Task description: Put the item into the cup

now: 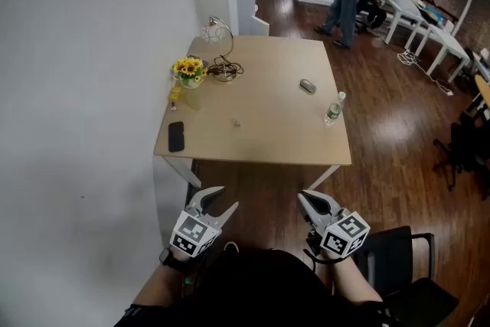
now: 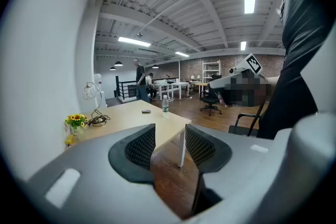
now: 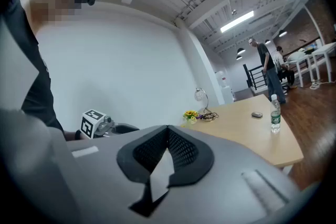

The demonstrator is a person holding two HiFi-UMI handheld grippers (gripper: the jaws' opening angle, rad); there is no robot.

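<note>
Grey oval item [image 1: 307, 86] lies on the counter [image 1: 268, 138] near its far right corner. A water bottle [image 1: 333, 109] stands by the right edge. Both grippers hang in front of the near edge. The left gripper [image 1: 226, 197] has its fingers apart with nothing between them. The right gripper [image 1: 304, 197] has its fingers together.

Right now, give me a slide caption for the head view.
Open left gripper and shut right gripper held short of a table bearing a phone, flowers and a bottle.
</note>
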